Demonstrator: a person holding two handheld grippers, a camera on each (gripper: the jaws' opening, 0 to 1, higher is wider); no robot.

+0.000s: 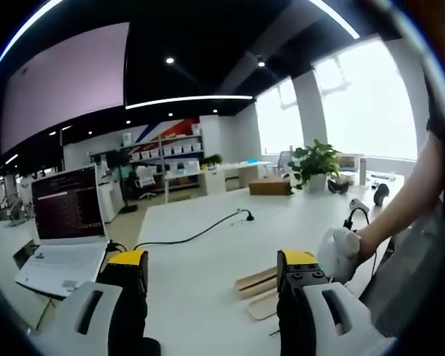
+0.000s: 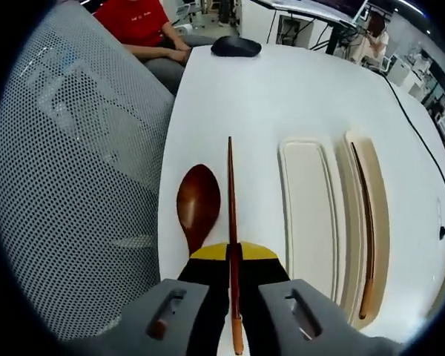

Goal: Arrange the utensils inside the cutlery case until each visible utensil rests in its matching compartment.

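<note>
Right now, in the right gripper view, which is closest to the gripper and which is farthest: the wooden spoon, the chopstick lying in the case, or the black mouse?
1. Wooden spoon: right beside the right gripper, just to its left on the table.
2. Chopstick in the case: off to the right, lying in the narrow compartment.
3. Black mouse: far end of the table, top of the view.

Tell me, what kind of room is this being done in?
Most likely an open-plan office: a laptop sits open on a long white table, shelves of boxes line the far wall, and a mesh office chair stands beside the table.
</note>
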